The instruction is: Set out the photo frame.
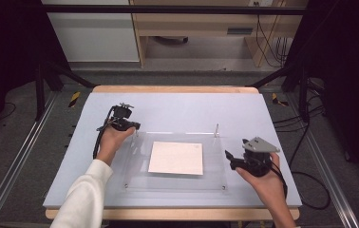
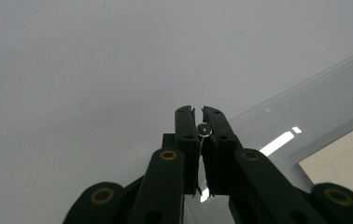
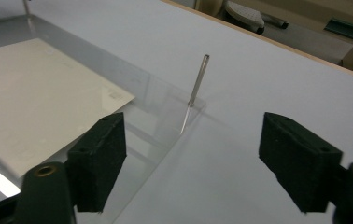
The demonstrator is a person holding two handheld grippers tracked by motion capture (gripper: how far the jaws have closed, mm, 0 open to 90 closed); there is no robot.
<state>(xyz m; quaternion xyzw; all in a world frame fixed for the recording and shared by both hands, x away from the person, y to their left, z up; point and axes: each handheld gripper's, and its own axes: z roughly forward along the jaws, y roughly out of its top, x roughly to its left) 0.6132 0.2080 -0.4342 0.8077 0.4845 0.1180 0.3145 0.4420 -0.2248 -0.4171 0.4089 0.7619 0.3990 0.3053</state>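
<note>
A clear acrylic plate (image 1: 177,184) lies on the pale table mat with a white sheet (image 1: 176,158) at its middle. At the plate's far left corner my left gripper (image 1: 132,128) is shut on a thin metal pin. In the left gripper view the pin's round head (image 2: 204,129) sits between the nearly touching jaws of that gripper (image 2: 199,112). My right gripper (image 1: 228,159) hovers open at the plate's right edge. In the right gripper view its wide-apart jaws (image 3: 198,158) frame an upright metal pin (image 3: 198,81) at the far right corner (image 1: 216,129), still some way from it.
The pale mat (image 1: 182,107) covers a wooden-edged table. Small fasteners mark the plate's near corners (image 1: 223,187). Beyond the table stand a wooden cabinet (image 1: 196,28) and black frame legs (image 1: 49,76); cables (image 1: 306,142) trail at the right.
</note>
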